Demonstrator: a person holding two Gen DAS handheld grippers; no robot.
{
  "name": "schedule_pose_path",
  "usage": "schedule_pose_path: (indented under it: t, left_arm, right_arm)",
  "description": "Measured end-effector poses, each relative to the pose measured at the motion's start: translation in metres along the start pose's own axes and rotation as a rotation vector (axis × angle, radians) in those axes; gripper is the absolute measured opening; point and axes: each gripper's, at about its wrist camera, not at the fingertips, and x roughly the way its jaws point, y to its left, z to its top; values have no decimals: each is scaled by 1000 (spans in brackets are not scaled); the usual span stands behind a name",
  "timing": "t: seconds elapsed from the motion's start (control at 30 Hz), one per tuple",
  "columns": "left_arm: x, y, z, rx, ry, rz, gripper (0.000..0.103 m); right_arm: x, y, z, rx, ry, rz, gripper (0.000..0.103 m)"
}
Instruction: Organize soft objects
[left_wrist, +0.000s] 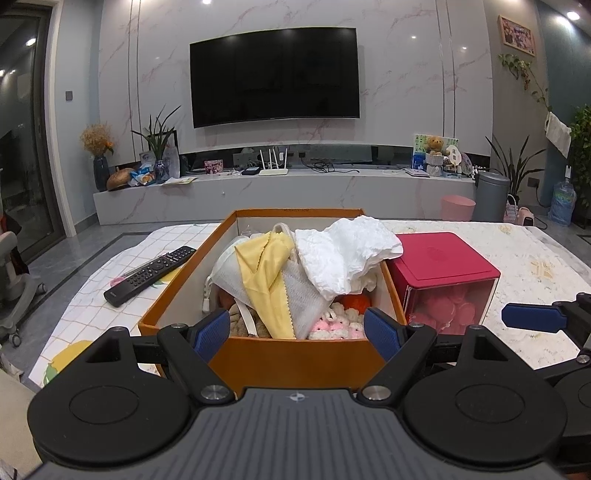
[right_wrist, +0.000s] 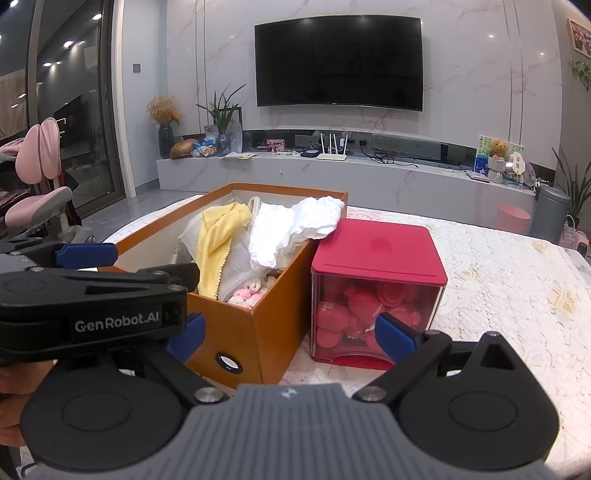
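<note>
While both wait with jaws spread and nothing held, the left hand-held gripper (left_wrist: 297, 328) faces the orange box (left_wrist: 295, 360) head-on (long axis running far); right hand-held gripper (right_wrist: 291, 332) sits right.

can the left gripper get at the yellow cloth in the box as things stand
Probably yes. The left gripper is open and empty, facing the orange box, which has no lid. The yellow cloth lies on top of the pile, with only the near wall to clear. The white cloth sits beside it, not over it.

Both wrist cams face TV wall, close over orange box (left_wrist: 295, 362); shared.
</note>
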Motion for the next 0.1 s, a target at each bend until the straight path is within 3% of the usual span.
schedule_pose_path:
  t: [0.1]
  left_arm:
    - [-1, 0, 0, 5, -10, -2, 96]
  right_arm:
    - [0, 0, 0, 2, -2, 1, 97]
